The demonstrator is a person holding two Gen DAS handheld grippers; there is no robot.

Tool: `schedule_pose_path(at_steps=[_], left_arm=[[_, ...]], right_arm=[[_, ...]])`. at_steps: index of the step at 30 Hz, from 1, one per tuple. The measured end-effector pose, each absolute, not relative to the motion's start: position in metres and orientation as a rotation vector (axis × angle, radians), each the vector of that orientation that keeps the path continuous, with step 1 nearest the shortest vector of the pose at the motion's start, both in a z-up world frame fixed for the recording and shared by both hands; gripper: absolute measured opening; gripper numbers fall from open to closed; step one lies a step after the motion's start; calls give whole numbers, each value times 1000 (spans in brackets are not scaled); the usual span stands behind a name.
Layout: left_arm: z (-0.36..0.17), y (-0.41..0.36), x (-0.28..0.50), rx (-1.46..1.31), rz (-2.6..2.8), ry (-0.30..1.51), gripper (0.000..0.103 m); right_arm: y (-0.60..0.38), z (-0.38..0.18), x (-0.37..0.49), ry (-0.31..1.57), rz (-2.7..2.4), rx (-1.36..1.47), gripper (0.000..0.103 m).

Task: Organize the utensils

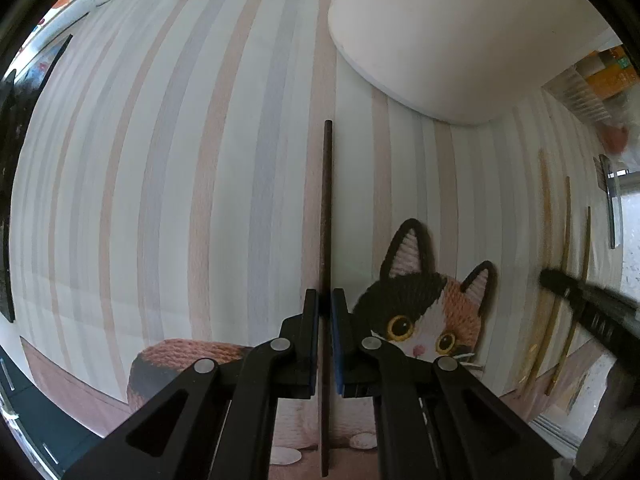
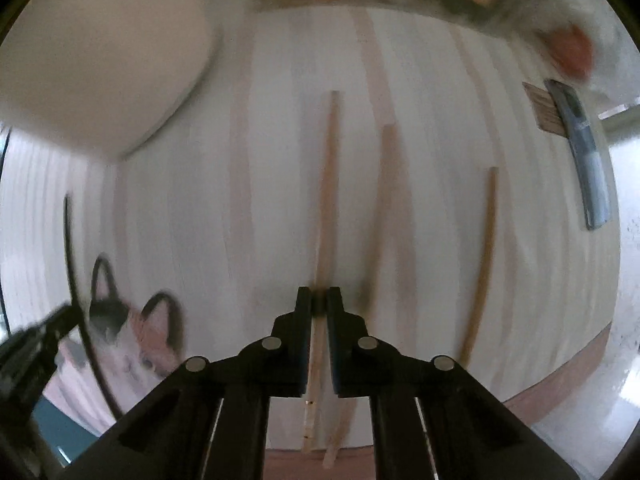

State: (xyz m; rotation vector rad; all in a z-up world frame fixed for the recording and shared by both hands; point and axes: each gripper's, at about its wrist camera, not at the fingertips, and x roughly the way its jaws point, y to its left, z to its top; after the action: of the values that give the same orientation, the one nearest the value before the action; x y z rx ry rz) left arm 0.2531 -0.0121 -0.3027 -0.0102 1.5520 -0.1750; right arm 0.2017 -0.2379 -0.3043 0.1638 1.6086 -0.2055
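A striped mat printed with a calico cat covers the work surface, with a white container standing on it toward the far side. The left gripper points straight down, its fingers clamped on a dark chopstick that runs lengthwise between the pads. The right gripper is likewise closed on a pale wooden chopstick, though that view is blurred and the contact at the tips is hard to read. Two more pale chopsticks lie beside it on the mat, and a grey-handled tool rests near the mat's right edge. Each stick is pinched at a single point along a thin shaft, so it could pivot or slip in the pads on the way to the container. A loose grip on the right could drop the stick onto its neighbours and scatter them.
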Motion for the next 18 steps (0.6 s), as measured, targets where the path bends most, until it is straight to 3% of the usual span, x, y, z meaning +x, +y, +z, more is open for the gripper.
schedule_pose_path(at_steps=[18], left_arm=[[-304, -10, 255, 95, -229, 1586, 4]], right_arm=[[-166, -325, 212, 1650, -204, 70, 8]])
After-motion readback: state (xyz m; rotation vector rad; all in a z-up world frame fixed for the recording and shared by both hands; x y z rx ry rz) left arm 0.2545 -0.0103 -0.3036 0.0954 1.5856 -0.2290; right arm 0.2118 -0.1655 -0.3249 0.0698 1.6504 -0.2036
